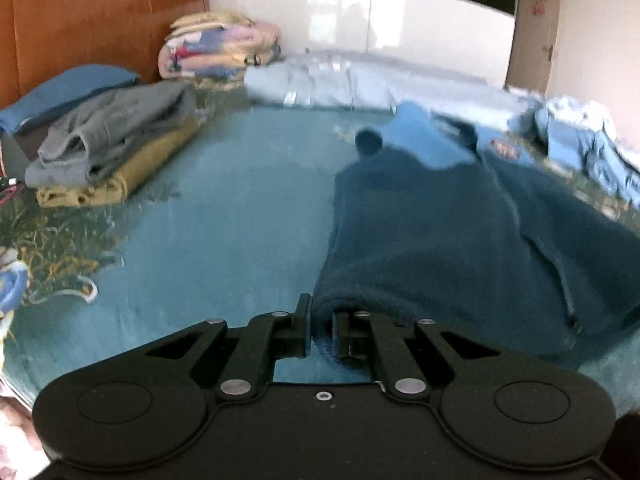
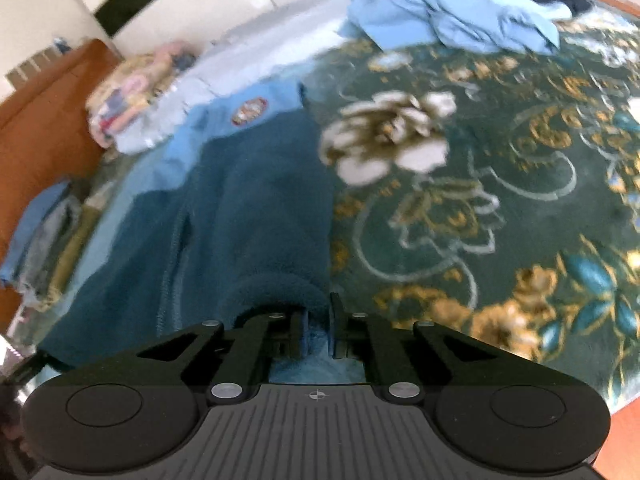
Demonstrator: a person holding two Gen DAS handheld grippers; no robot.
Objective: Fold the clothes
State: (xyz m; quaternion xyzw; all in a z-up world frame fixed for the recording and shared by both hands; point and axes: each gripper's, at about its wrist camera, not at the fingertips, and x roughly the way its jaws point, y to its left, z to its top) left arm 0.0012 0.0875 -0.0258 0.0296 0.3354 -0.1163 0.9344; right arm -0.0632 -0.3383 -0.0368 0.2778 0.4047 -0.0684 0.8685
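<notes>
While both jaws pinch its near hem, the dark teal fleece jacket (image 1: 460, 240) stretches lengthwise away from the left gripper (image 1: 321, 330) and right gripper (image 2: 316, 330), collar farthest.

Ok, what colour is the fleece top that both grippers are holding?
The fleece top is dark teal with a lighter blue upper part and a small round badge; the right wrist view shows it best.

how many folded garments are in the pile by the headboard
4 visible: blue one at the back, dark one under it, grey one on the mustard one in front. More may be hidden.
</notes>
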